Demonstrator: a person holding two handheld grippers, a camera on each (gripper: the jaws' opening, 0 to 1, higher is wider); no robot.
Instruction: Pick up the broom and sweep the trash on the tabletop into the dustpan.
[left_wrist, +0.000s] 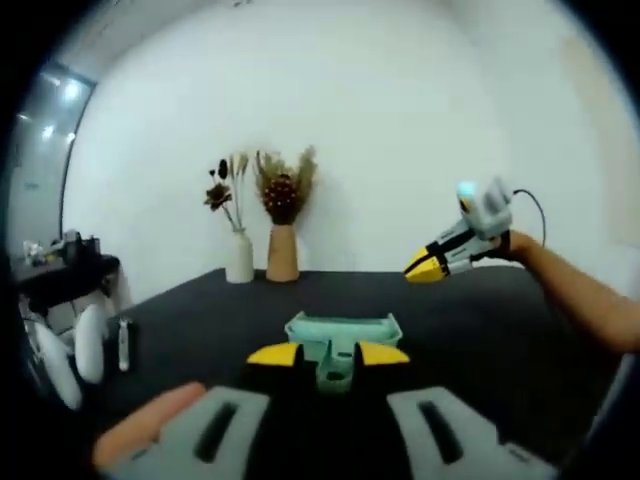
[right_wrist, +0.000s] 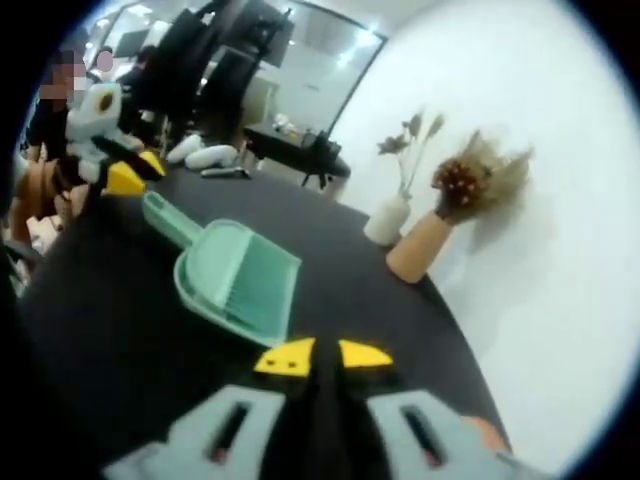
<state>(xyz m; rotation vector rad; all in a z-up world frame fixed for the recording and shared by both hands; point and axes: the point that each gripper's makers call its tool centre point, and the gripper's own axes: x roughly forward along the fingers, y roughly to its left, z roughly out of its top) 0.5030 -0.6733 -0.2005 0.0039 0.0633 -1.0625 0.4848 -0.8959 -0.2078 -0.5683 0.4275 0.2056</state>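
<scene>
dustpan (right_wrist: 240, 277): 1; vases: 2, white vase (left_wrist: 239, 258) + tan vase (left_wrist: 282, 252), table's (left_wrist: 480, 330) far edge; grippers: 2, left gripper (left_wrist: 328, 354) + right gripper (right_wrist: 322, 356)

You get bright, even room light in both views, and the white wall (left_wrist: 380, 130) reflects it with little shading. Small ceiling lamps glare as blue-white spots on the glass panel (left_wrist: 45, 120) at the far left of the left gripper view. The black desk (left_wrist: 480, 340) reads dark and flat, with hardly any shadow visible on it. Both pictures are soft: the dried flowers (right_wrist: 480, 175) are fuzzy, and your own claw bases at the bottom edge are blurred. The fisheye bends straight edges strongly toward the rims.
</scene>
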